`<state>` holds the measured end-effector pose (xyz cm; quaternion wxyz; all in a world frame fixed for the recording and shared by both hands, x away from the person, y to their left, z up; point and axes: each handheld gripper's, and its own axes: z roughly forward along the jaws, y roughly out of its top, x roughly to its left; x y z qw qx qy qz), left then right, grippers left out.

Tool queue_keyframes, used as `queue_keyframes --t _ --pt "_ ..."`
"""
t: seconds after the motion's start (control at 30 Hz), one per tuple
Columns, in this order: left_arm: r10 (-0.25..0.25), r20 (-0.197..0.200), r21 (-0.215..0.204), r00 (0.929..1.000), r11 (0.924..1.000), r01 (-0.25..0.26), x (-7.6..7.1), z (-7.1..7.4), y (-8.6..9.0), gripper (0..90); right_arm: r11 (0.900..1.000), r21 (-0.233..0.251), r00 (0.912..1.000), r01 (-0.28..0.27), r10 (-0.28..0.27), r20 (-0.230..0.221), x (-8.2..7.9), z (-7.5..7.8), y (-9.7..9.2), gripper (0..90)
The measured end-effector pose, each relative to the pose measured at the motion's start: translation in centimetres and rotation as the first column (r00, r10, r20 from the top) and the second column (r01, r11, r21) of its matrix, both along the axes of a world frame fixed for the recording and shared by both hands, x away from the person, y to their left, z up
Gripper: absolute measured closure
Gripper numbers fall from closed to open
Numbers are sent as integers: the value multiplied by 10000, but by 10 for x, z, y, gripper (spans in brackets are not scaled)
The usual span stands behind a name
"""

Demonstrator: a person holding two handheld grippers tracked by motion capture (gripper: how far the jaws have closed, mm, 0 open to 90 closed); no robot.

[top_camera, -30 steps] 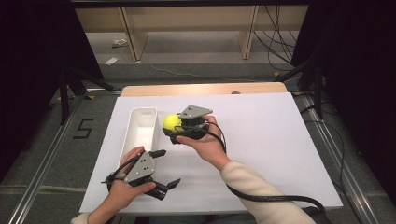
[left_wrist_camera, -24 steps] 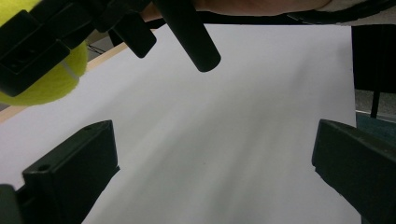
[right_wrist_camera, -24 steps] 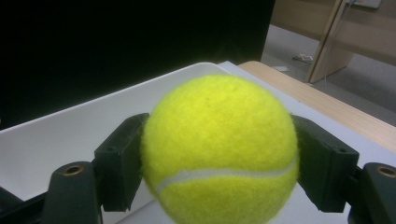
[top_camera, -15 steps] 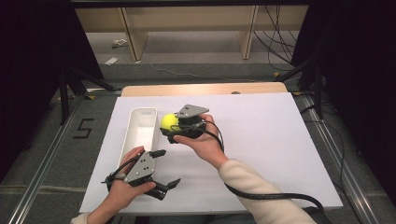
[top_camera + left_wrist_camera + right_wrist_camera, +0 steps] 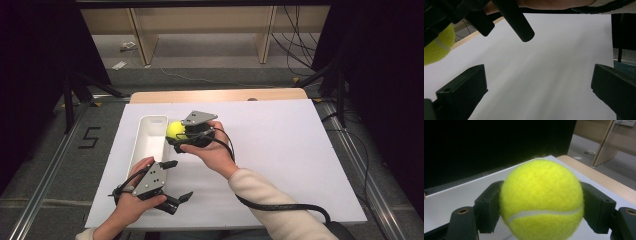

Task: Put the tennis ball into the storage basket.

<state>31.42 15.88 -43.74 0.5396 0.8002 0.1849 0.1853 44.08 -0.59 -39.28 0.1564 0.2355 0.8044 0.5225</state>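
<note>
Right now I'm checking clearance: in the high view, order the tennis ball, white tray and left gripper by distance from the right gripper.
1. tennis ball, clamped in the right gripper.
2. white tray, just to its left.
3. left gripper, near the table's front edge.

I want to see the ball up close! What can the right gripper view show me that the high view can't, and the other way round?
The right gripper view alone shows the white seam curving across the ball and a black jaw pressed against each side. The high view alone shows the long white tray right beside the ball, the person's hands, and the left tongs open near the table's front edge. Both show the yellow ball held in the right tongs over the white table.
</note>
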Motion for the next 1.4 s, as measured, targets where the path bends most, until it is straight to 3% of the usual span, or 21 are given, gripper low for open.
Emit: queue_keyframes --t 1.4 --pt "-66 21 84 10000 9999 65 0 0 -1 0 9997 52 9995 -232 233 -216 10 4 17 264"
